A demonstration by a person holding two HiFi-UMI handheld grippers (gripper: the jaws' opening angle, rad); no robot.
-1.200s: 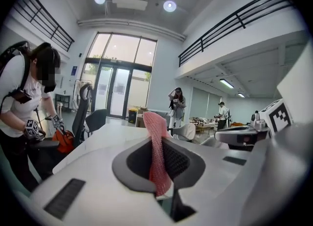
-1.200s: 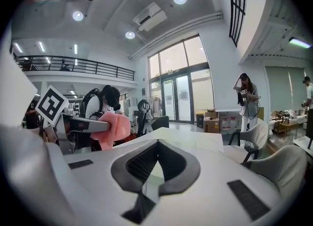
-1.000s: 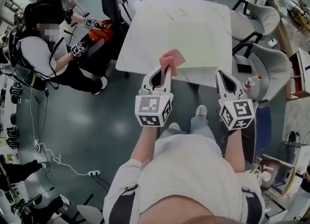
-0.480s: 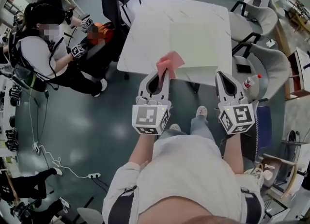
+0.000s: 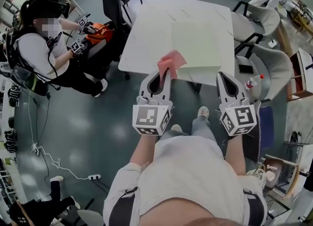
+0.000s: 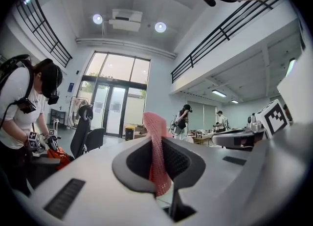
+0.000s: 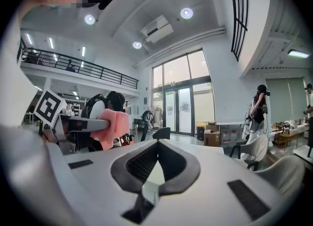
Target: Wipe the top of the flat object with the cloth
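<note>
A pale cream flat board [image 5: 195,44] lies on the right half of a white marble-pattern table [image 5: 146,29], reaching its near edge. My left gripper [image 5: 165,71] hovers at that near edge, shut on a pink cloth [image 5: 172,60] that sticks up and fans out past the tips over the board's near left corner. In the left gripper view the cloth [image 6: 153,123] stands pinched between the jaws [image 6: 157,141]. My right gripper [image 5: 221,75] is level with it to the right, just off the table's near right corner, shut with nothing in it [image 7: 157,143]. From the right gripper view the cloth [image 7: 113,125] shows at left.
A seated person [image 5: 41,49] with two grippers works on an orange object [image 5: 100,30] left of the table. A black chair [image 5: 112,0] stands at the table's left side. Grey chairs [image 5: 259,19] [image 5: 276,66] crowd its right side. A power strip [image 5: 94,175] and cable lie on the floor.
My left gripper has drawn back slightly toward me with the cloth still pinched. The right gripper has barely moved. The seated person has shifted their hands.
</note>
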